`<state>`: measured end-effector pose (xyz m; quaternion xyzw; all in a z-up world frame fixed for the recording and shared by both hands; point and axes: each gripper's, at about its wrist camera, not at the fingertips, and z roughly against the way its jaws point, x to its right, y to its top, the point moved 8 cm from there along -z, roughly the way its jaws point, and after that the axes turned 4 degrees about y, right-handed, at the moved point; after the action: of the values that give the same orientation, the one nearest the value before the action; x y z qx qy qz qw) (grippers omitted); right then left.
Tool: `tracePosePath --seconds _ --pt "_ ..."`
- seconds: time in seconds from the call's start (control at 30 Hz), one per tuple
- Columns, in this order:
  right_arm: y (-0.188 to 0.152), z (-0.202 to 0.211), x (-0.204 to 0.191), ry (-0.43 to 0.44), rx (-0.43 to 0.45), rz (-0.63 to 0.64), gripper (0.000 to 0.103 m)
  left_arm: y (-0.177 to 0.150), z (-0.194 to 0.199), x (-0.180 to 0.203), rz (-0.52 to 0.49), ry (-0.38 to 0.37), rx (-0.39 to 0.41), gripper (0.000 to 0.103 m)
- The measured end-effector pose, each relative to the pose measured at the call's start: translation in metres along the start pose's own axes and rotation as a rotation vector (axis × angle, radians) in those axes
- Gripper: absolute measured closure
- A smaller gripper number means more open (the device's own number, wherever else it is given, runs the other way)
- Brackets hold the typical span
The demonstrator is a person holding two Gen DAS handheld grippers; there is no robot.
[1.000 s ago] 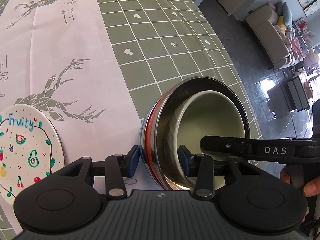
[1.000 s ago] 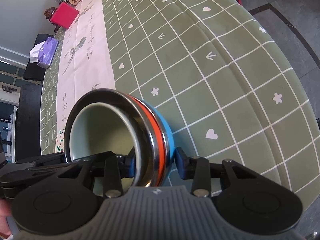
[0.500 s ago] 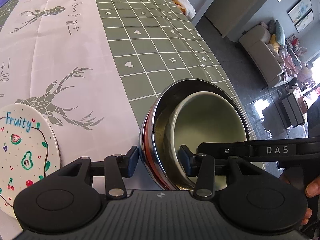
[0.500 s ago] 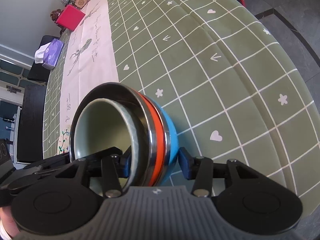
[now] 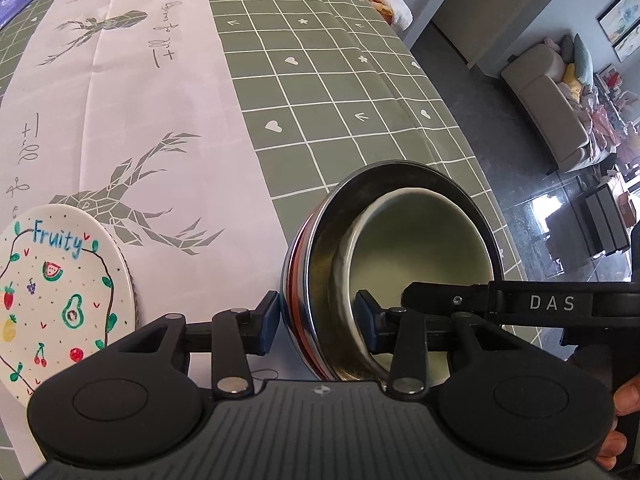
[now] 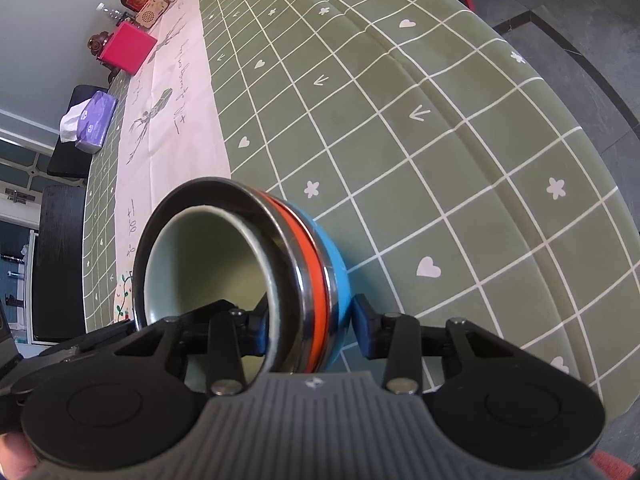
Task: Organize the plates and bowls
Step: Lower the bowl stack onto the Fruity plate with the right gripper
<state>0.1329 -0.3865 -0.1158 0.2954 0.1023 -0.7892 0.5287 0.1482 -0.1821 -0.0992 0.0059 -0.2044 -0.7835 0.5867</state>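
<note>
The left gripper [image 5: 316,322] and the right gripper [image 6: 307,328] are both closing, each straddling the wall of the nested bowl stack [image 5: 400,272], one finger inside and one outside. A pale green ceramic bowl [image 6: 208,264] sits inside the steel-rimmed orange and blue ones. The stack is tipped, mouth toward the cameras, over the green checked tablecloth [image 5: 320,92]. The "Fruity" plate [image 5: 60,300] lies left.

A beige sofa [image 5: 548,108] stands at upper right on glossy dark floor [image 5: 472,80]; framed pictures [image 5: 620,20] hang above it.
</note>
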Motion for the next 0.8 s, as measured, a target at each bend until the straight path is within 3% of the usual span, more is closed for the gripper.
tracePosePath --seconds 0.43,0.8 --pt "0.004 -0.006 -0.041 0.020 -0.007 0.035 0.066 0.009 0.031 -0.031 0.049 0.032 0.003 0.058" --pt "-0.007 -0.030 -0.129 0.085 -0.036 0.133 0.066 0.011 0.088 -0.103 0.137 0.109 0.052 0.059"
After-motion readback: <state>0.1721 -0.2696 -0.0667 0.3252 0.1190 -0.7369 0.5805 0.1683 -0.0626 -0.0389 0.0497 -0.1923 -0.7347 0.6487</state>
